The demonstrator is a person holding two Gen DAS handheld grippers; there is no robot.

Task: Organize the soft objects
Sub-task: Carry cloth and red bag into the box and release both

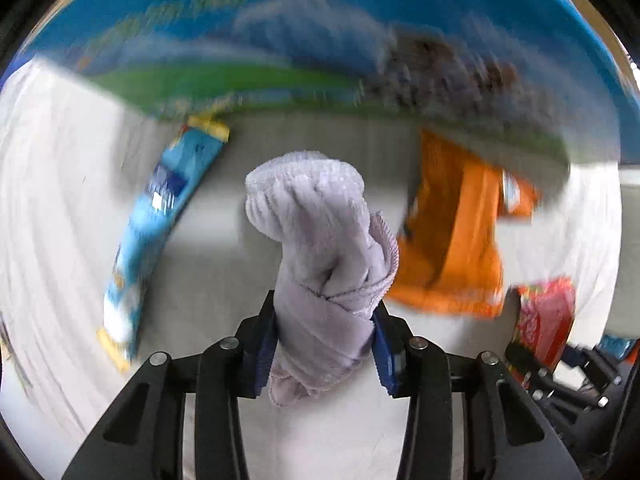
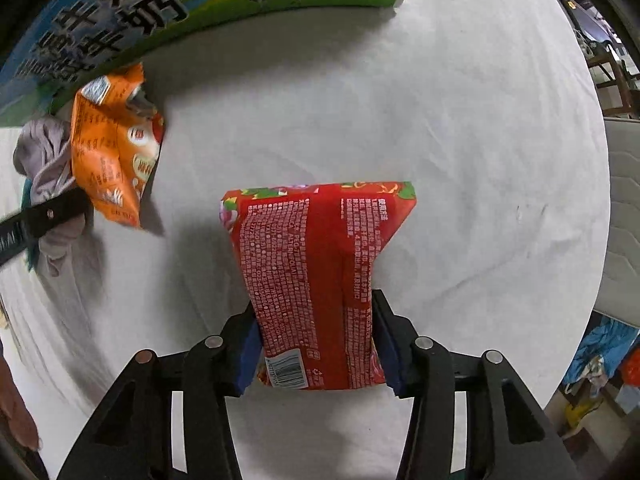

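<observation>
With your left gripper (image 1: 325, 344) pinching the lilac cloth (image 1: 320, 248) and your right gripper (image 2: 316, 356) clamping the red packet (image 2: 320, 276), keep both grips firm and set each down clear of the orange packet (image 2: 112, 152).

Printed milk box (image 2: 120, 12) on a white tablecloth (image 2: 460, 140).
Blue, with green pasture, black-and-white cows and large Chinese characters; standing at the far side. Beyond the cloth's rim, a wooden chair (image 2: 612, 80) and a quilted white panel (image 2: 624, 220).
</observation>
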